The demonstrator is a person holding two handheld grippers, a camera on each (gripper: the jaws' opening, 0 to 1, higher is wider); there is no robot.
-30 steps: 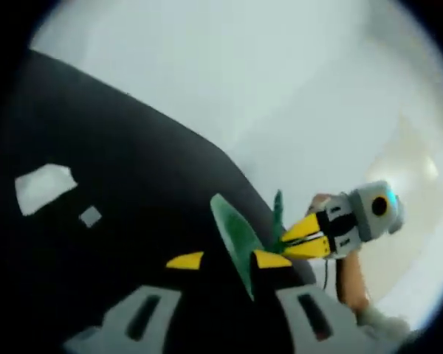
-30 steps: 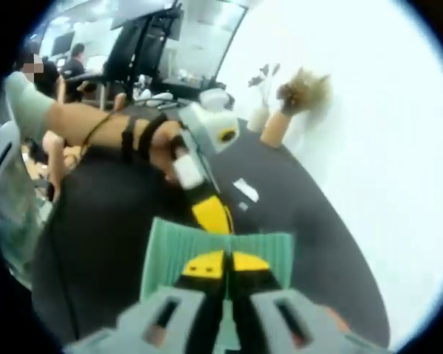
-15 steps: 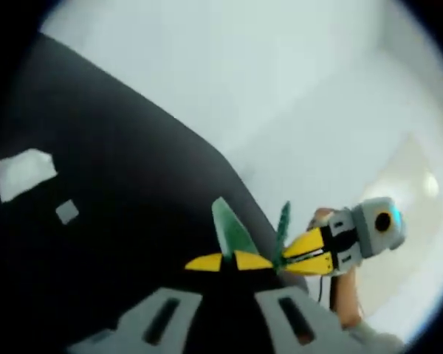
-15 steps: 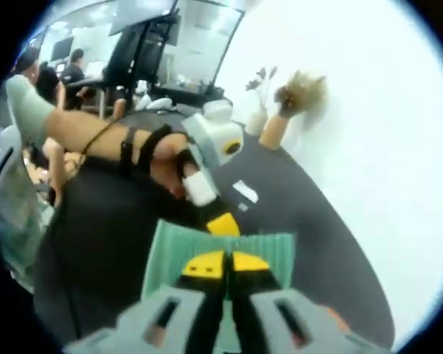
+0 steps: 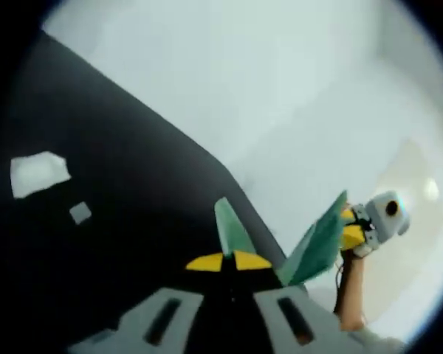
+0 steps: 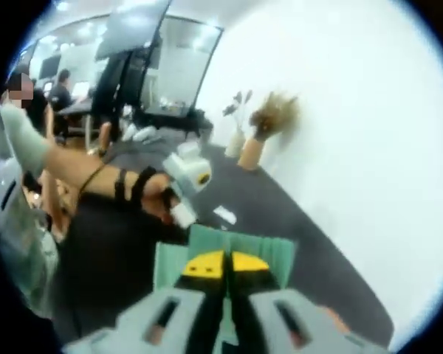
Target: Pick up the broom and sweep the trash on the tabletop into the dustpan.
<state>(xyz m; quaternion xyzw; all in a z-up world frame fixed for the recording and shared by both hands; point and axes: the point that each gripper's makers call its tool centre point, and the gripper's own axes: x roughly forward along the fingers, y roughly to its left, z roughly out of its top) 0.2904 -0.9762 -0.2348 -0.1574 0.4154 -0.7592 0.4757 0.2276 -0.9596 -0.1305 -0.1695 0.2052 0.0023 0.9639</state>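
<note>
left gripper view: the left gripper (image 5: 228, 261) has its yellow tips pressed together on the edge of a thin green piece (image 5: 229, 228) that rises edge-on above them; whether this is the broom or the dustpan cannot be told. to the right, the right gripper (image 5: 352, 232) is lifted off the dark tabletop (image 5: 111, 243), carrying a broad green panel (image 5: 317, 245) tilted up against the pale wall; its tips are hidden behind the panel. two bits of white trash lie on the tabletop to the left, a larger scrap (image 5: 38, 173) and a small piece (image 5: 80, 213) just below it, well apart from both green items.

right gripper view: the right gripper (image 6: 223, 264) has its yellow tips closed on the near edge of a ribbed green panel (image 6: 269, 247). the left gripper (image 6: 183, 193), held by a hand with a black wrist strap (image 6: 141, 188), sits just behind the panel's upper left edge. a white scrap (image 6: 224, 215) lies on the tabletop (image 6: 280, 228) beyond. vases with dried stems (image 6: 260, 129) stand at the far end by the wall.
</note>
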